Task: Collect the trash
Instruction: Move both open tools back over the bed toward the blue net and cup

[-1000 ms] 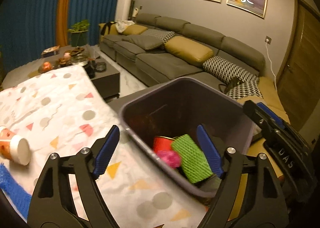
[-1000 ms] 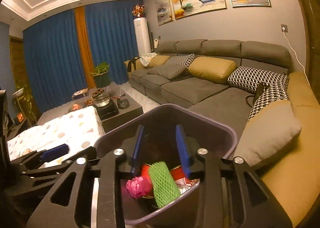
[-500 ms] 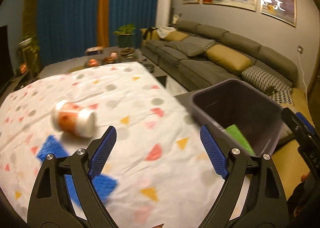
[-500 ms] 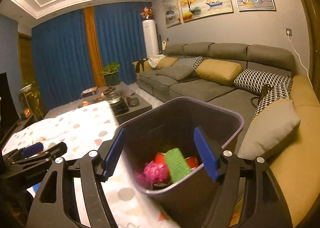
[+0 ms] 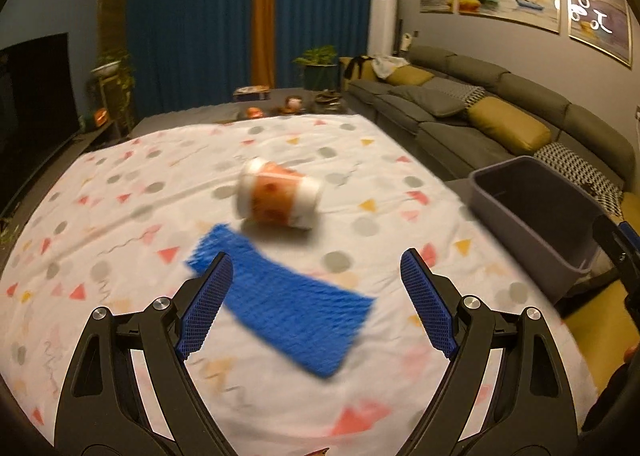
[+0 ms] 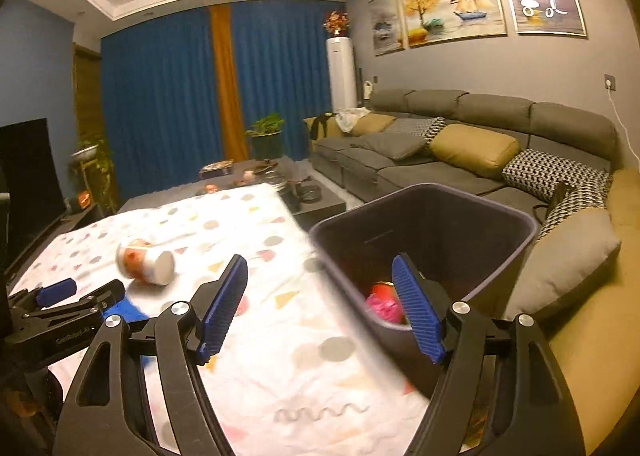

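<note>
Surface: a table (image 5: pixel 120 191) under a white cloth with coloured dots and triangles.
Bin: a dark grey bin (image 6: pixel 516 223) stands just off the table's right edge, beside the sofa (image 6: pixel 472 115).
Bin contents: something pink (image 6: pixel 382 306) and a red item lie at the bottom in the right wrist view; the rest of the inside is hidden behind the gripper finger.
Remaining item one: an orange-and-white cup (image 5: pixel 278 195) lies on its side near the middle of the table.
Remaining item two: a blue foam net (image 5: pixel 280 298), flat on the cloth, just nearer the front edge than the cup and apart from it.
Left gripper (image 5: pixel 314 300): jaws spread wide, nothing between the pads, pointed down at the blue foam net, which lies ahead between the fingers.
Right gripper (image 6: pixel 320 308): jaws have just been opening and now stand well apart, with nothing between them; it hangs over the table's right edge at the bin.
Progress: partly done, in my judgement; some trash is binned, two pieces are left on the table.
Next step, as judged: the left gripper looks lined up for the net.
</note>
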`<state>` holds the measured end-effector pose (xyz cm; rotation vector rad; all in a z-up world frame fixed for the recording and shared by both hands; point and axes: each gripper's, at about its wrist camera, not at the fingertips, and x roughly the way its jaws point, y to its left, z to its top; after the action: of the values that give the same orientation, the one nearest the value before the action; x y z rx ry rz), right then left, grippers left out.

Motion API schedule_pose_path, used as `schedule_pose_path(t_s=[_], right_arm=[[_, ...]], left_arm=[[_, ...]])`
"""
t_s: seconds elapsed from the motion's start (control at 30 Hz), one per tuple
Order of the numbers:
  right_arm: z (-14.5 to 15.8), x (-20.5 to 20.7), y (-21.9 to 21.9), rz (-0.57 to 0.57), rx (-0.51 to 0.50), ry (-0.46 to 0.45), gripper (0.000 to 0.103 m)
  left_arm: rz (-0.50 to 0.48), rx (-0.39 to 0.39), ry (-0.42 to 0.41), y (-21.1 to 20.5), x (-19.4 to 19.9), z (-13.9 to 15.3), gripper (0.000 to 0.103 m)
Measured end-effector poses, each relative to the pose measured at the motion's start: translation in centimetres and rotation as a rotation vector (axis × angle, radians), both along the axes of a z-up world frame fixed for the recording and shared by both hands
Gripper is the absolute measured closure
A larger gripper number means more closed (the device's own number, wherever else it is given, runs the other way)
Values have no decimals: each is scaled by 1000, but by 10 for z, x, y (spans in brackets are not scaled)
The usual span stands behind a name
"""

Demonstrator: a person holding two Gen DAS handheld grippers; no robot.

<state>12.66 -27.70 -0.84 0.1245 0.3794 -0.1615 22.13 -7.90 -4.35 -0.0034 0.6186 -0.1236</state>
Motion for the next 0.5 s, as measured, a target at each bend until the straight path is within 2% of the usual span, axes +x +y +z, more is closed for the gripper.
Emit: schedule_pose_path(t_s=[0.23, 0.5], right_arm=[[-5, 0, 21, 42, 1, 13, 29], [-11, 1, 40, 72, -3, 21, 28]], left_arm=[[72, -5, 25, 51, -10, -12, 19], [95, -40, 76, 78, -8, -24, 19]])
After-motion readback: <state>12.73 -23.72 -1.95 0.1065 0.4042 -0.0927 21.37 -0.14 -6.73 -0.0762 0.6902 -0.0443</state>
